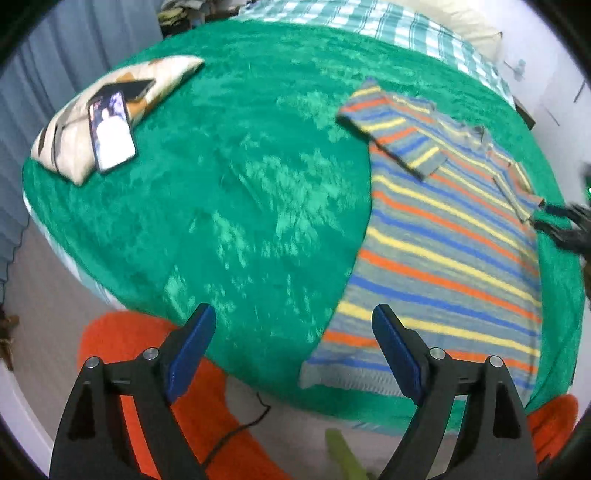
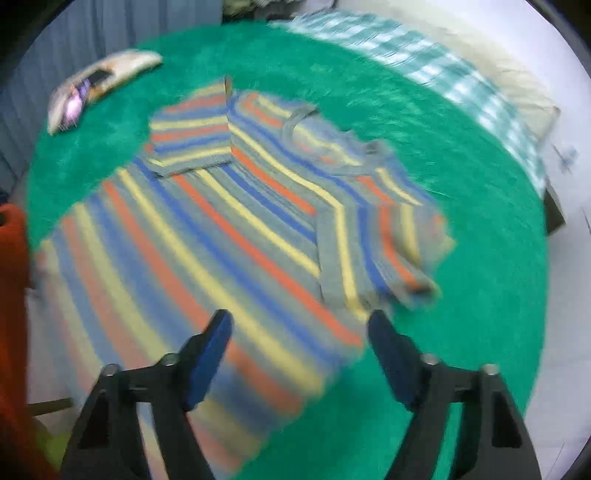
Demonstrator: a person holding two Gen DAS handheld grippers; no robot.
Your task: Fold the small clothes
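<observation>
A striped T-shirt (image 1: 450, 243) in grey, blue, orange and yellow lies flat on the green blanket (image 1: 240, 184), both sleeves folded in over the body. It also shows in the right wrist view (image 2: 221, 229), blurred. My left gripper (image 1: 293, 325) is open and empty above the bed's near edge, left of the shirt's hem. My right gripper (image 2: 299, 328) is open and empty, just above the shirt's right side below the folded sleeve (image 2: 384, 251). The right gripper's tips also show in the left wrist view (image 1: 546, 218), at that sleeve's edge.
A patterned pillow (image 1: 74, 147) with a lit phone (image 1: 110, 133) on it lies at the far left of the bed. A checked sheet (image 1: 388, 26) and cream pillow (image 2: 517, 85) lie at the head. Orange fabric (image 1: 207, 406) and a cable (image 1: 240, 428) lie on the floor below.
</observation>
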